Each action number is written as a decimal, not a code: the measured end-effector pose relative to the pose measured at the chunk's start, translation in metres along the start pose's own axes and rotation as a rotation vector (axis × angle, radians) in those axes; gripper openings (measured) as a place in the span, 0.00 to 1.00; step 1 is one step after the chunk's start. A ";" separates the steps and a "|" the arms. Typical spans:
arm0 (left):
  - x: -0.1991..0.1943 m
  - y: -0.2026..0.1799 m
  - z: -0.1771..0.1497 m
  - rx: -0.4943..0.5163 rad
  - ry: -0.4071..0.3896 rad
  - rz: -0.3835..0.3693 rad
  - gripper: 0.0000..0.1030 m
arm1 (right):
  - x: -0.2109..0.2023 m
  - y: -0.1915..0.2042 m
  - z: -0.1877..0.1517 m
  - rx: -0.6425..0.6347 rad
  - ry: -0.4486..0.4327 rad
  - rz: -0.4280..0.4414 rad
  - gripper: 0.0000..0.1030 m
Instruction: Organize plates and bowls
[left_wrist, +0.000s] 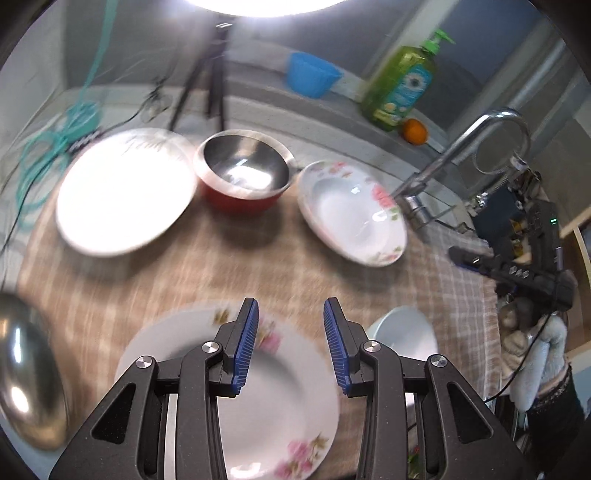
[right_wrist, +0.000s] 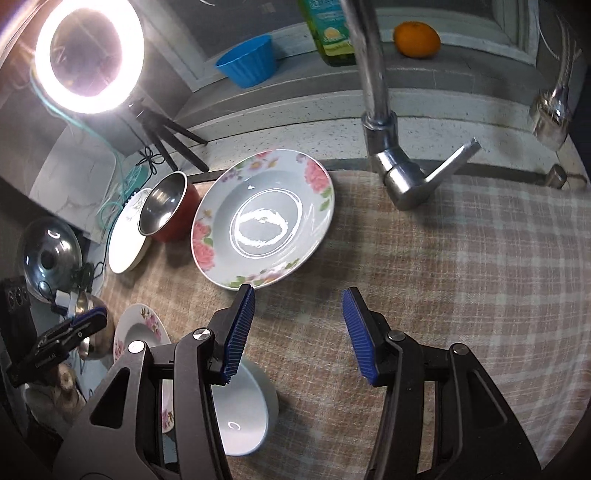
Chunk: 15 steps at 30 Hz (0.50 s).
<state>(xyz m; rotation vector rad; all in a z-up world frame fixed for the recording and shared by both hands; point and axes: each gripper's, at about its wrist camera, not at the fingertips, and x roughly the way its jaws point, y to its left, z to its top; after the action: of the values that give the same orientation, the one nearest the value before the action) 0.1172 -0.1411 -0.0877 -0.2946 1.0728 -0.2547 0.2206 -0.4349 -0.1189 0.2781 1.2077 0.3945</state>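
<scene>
Left gripper (left_wrist: 291, 310) part open, empty, over floral plate (left_wrist: 258, 398), right gripper (right_wrist: 298, 299) part open, empty, deep plate (right_wrist: 264, 218) ahead, white bowl (right_wrist: 243, 410) below its left finger

I see one strong source, the ring light (right_wrist: 88, 55), blown out white. Its glare rings the flowered plate (right_wrist: 263, 218) below it. My left wrist view is motion-smeared; the right is sharp. Both bend and go dark toward the corners.
</scene>
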 end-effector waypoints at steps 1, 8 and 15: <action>0.002 -0.003 0.010 0.016 -0.001 -0.002 0.34 | 0.003 -0.002 0.001 0.006 0.002 0.004 0.50; 0.036 -0.007 0.060 -0.002 0.033 -0.030 0.34 | 0.017 -0.005 0.016 0.024 0.003 0.031 0.50; 0.071 -0.003 0.069 -0.111 0.056 -0.055 0.34 | 0.034 -0.014 0.033 0.067 0.007 0.031 0.48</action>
<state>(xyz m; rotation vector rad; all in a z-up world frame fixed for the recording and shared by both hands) 0.2103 -0.1605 -0.1146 -0.4194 1.1370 -0.2538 0.2637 -0.4320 -0.1426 0.3537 1.2264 0.3830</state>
